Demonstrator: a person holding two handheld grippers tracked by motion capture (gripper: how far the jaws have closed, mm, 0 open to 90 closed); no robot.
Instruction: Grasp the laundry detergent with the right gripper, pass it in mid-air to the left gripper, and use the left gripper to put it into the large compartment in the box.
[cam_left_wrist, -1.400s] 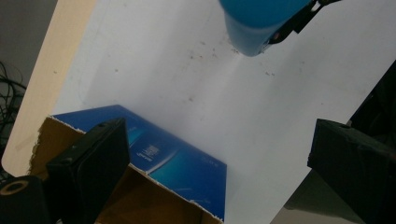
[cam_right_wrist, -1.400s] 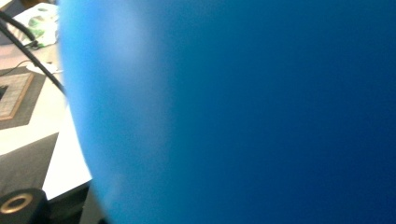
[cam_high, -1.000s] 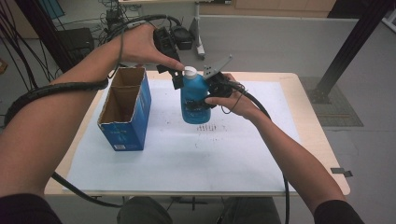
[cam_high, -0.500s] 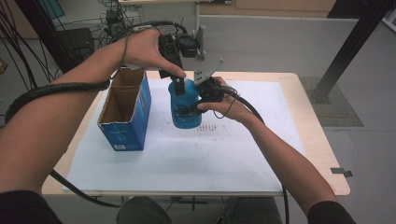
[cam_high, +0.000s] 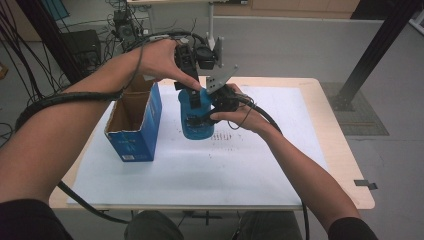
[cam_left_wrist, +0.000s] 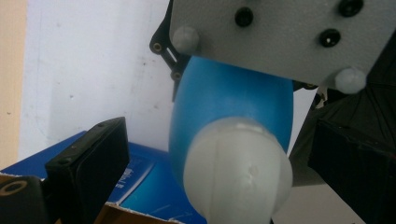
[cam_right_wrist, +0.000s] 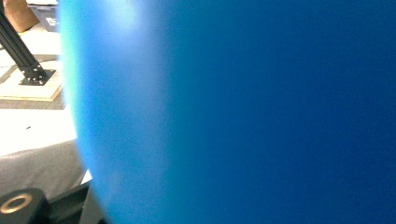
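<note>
the bottle (cam_high: 196, 116), clamped in the right gripper (cam_high: 212, 107), has slid toward the box (cam_high: 135, 125); the left gripper (cam_high: 192, 82) now straddles its cap.

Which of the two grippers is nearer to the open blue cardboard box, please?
The left. The left gripper is over the blue bottle's white cap, just beside the box. The right gripper grips the bottle from the side facing away from the box.

Blue bottle (cam_high: 196, 116) with white cap (cam_left_wrist: 237, 173), upright, slightly tilted, just above white table sheet near centre. Beside it to the left: open blue cardboard box (cam_high: 134, 123), standing upright, top flaps open.
</note>
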